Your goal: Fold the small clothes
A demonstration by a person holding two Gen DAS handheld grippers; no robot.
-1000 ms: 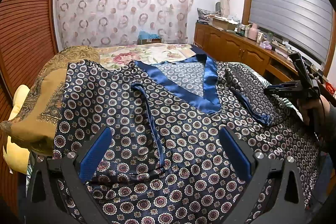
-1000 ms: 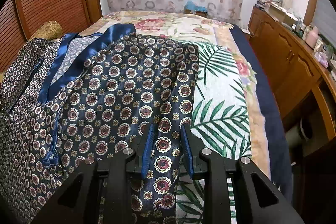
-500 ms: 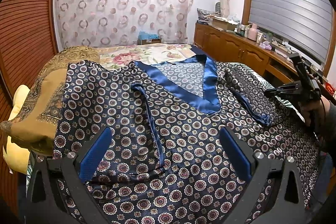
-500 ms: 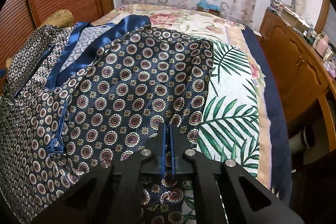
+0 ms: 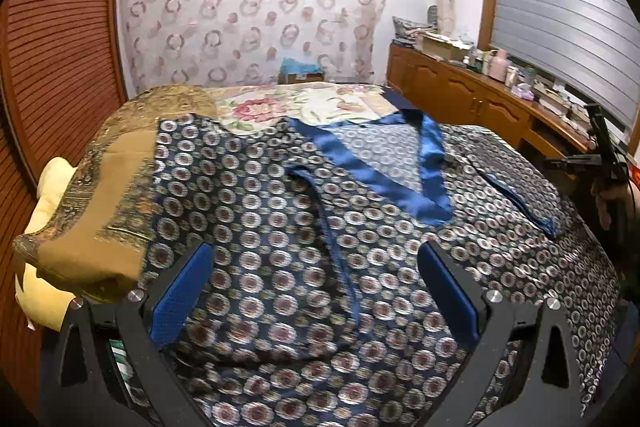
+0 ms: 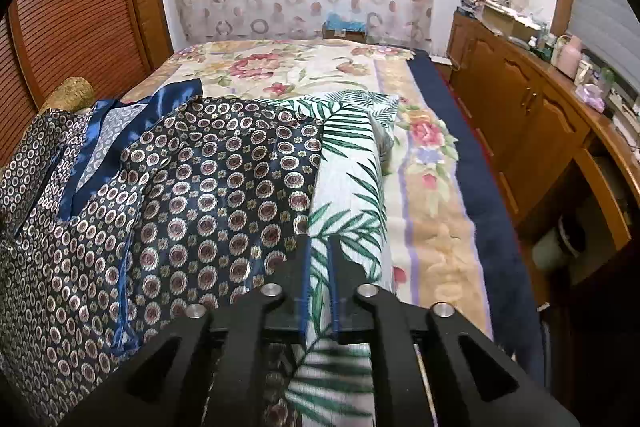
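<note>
The satin robe (image 5: 304, 227) spread across the bed (image 6: 304, 67) looks light, limp and slippery; hems and the blue collar (image 5: 372, 171) seem the surest holds. Nearest the collar, the left gripper (image 5: 316, 295) hovers wide apart, empty. Beyond, at the robe's edge, the right gripper (image 6: 319, 267) sits nearly together; whether it pinches cloth I cannot tell.

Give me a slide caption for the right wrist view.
Right hand-held gripper nearly shut over the palm-leaf cloth, beside the navy medallion-print robe spread on the bed.
</note>
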